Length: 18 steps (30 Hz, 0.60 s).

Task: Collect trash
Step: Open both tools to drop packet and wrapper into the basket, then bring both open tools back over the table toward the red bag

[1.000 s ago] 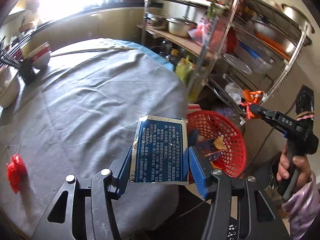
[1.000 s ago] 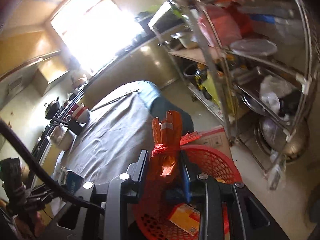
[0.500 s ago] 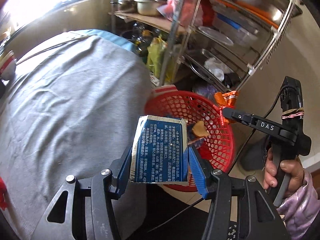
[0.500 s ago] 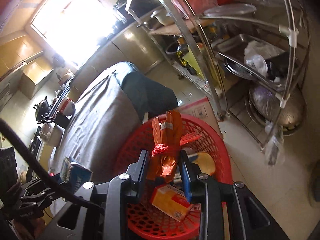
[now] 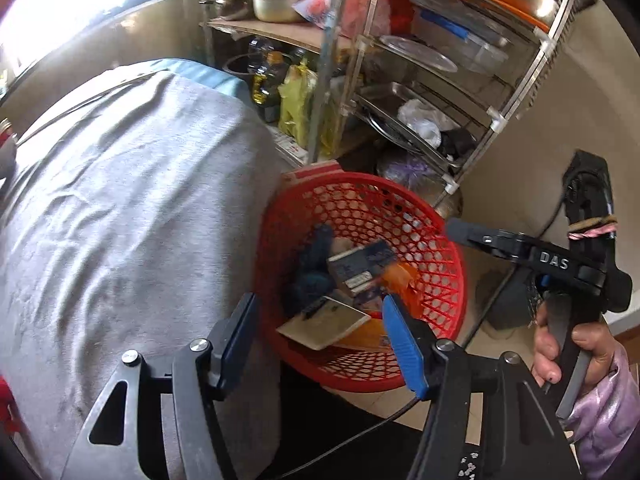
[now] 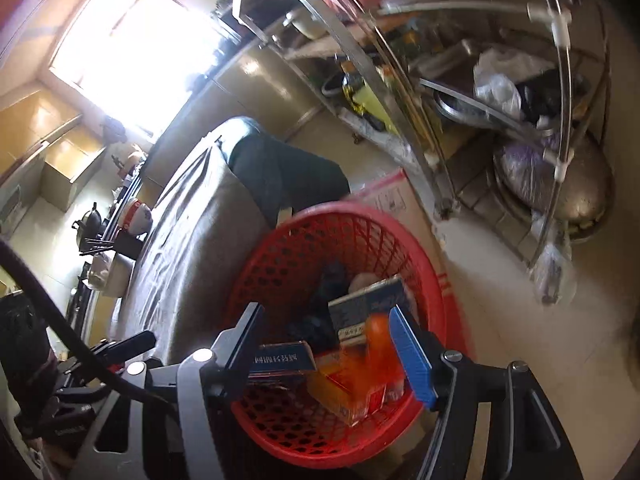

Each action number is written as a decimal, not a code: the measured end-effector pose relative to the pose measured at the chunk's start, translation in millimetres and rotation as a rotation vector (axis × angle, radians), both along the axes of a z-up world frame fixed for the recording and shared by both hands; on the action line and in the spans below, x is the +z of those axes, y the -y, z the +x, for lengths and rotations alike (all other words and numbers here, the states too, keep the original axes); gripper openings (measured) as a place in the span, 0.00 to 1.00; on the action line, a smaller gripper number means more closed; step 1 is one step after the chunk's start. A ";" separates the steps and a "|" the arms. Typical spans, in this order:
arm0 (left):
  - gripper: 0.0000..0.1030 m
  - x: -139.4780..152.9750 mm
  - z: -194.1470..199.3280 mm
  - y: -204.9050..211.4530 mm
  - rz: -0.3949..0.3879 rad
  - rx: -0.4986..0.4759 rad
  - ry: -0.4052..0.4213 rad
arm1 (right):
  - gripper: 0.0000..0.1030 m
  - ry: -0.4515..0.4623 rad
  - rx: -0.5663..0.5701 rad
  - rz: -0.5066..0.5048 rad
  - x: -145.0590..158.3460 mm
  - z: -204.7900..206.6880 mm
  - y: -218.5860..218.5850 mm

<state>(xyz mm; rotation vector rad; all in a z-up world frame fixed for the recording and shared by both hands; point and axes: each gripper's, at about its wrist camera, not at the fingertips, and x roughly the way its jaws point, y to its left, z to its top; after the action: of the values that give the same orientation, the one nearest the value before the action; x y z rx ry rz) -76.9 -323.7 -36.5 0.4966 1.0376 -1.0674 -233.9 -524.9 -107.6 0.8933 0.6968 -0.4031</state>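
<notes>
Above the red basket (image 5: 436, 236), both grippers — left gripper (image 5: 320, 334), right gripper (image 6: 326, 352) — are held with fingers opening, nothing clamped, so trash drops in.

We read this as home kitchen. Steel wire rack (image 5: 436, 92) beside us, stacked with metal pots (image 5: 276, 6), trays, plastic lids, oil bottles (image 5: 264, 80) low down. Bench (image 5: 120, 208) under wrinkled grey cloth. In right wrist view we see bright window (image 6: 132, 48) over long worktop, kettle (image 6: 90, 222), bowls (image 6: 136, 212), cupboards (image 6: 44, 136) on wall. Red plastic basket (image 5: 432, 232) on tiled floor (image 6: 520, 340) holds packaging scraps. Clutter looks lived-in, domestic, not commercial.
</notes>
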 end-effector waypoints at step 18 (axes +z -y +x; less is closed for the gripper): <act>0.64 -2.4 53.5 -161.0 0.030 0.359 0.079 | 0.67 0.023 0.046 -0.033 24.5 23.2 -18.3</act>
<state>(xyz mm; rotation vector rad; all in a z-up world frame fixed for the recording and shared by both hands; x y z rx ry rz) -23.4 -162.7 -38.9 0.3569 1.0278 -0.7098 -210.7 -506.6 -83.1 0.8485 0.6870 -0.3621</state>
